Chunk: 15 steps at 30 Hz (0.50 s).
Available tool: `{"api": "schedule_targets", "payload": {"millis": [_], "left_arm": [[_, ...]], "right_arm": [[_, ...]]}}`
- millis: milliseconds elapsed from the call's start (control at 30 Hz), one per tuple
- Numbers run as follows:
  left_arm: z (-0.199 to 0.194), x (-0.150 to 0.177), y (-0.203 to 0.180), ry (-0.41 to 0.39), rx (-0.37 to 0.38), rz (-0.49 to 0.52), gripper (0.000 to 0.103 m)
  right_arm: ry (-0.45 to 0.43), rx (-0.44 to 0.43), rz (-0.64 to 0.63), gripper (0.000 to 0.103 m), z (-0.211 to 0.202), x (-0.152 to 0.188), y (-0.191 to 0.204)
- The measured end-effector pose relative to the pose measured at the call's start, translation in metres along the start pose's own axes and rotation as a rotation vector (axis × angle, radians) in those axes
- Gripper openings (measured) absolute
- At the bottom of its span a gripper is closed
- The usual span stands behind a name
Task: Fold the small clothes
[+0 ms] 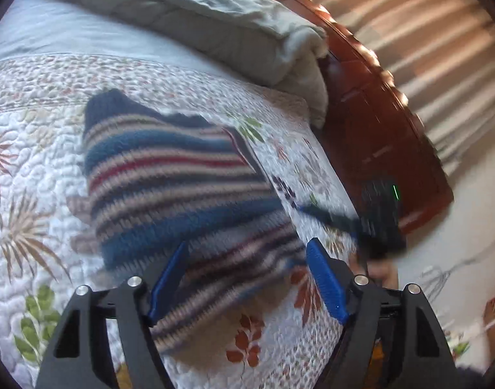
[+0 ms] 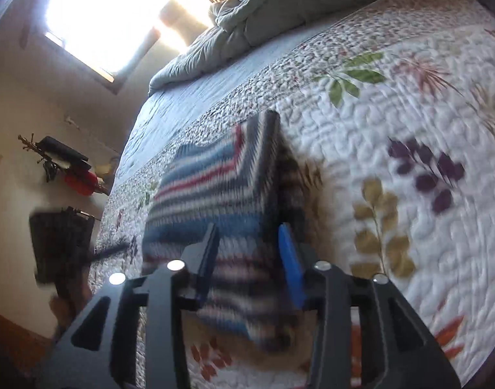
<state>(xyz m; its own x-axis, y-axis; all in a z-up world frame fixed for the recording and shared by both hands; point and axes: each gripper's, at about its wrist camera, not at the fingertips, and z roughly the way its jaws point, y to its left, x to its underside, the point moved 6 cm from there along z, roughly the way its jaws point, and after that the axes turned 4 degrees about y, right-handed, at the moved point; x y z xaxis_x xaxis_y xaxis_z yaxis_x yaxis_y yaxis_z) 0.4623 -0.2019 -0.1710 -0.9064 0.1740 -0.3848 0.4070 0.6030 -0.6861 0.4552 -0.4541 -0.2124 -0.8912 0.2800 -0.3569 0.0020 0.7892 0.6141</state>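
Quilted bed (image 1: 46, 175) bears striped sweater (image 1: 169, 175) between both open tools.

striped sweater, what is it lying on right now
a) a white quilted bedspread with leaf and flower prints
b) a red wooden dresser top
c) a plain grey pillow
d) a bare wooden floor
a: the striped sweater lies spread on the white quilted bedspread with its printed leaves and flowers, seen in both wrist views; the grey duvet is bunched farther up the bed, apart from it.
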Motion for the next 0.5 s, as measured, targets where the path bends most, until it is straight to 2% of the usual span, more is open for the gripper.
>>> {"api": "schedule_targets", "payload": {"millis": [100, 167, 233, 267, 300, 333, 433, 500], "left_arm": [[0.01, 0.032, -0.003, 0.029, -0.011, 0.026, 0.076], [0.016, 0.047, 0.0, 0.039, -0.019, 0.031, 0.076], [0.022, 0.056, 0.006, 0.049, -0.024, 0.021, 0.075], [0.026, 0.059, 0.009, 0.049, -0.022, 0.017, 0.075], [0.027, 0.06, 0.012, 0.05, -0.019, 0.009, 0.075], [0.028, 0.062, 0.013, 0.048, -0.011, 0.005, 0.075], [0.031, 0.067, 0.014, 0.051, -0.006, 0.012, 0.075], [0.037, 0.069, 0.015, 0.064, -0.005, 0.015, 0.075]], "right_arm": [[0.023, 0.015, 0.029, 0.047, 0.028, -0.037, -0.004], [0.013, 0.074, 0.057, 0.056, 0.045, -0.059, -0.011], [0.022, 0.1, 0.075, 0.06, 0.06, -0.071, -0.018], [0.052, 0.083, 0.086, 0.053, 0.07, -0.074, -0.02], [0.071, 0.069, 0.076, 0.04, 0.078, -0.076, -0.018], [0.073, 0.071, 0.046, 0.011, 0.081, -0.078, -0.014], [-0.029, 0.101, -0.042, 0.009, 0.069, -0.094, 0.0], [-0.074, 0.128, 0.002, 0.008, 0.067, -0.103, -0.01]]}}
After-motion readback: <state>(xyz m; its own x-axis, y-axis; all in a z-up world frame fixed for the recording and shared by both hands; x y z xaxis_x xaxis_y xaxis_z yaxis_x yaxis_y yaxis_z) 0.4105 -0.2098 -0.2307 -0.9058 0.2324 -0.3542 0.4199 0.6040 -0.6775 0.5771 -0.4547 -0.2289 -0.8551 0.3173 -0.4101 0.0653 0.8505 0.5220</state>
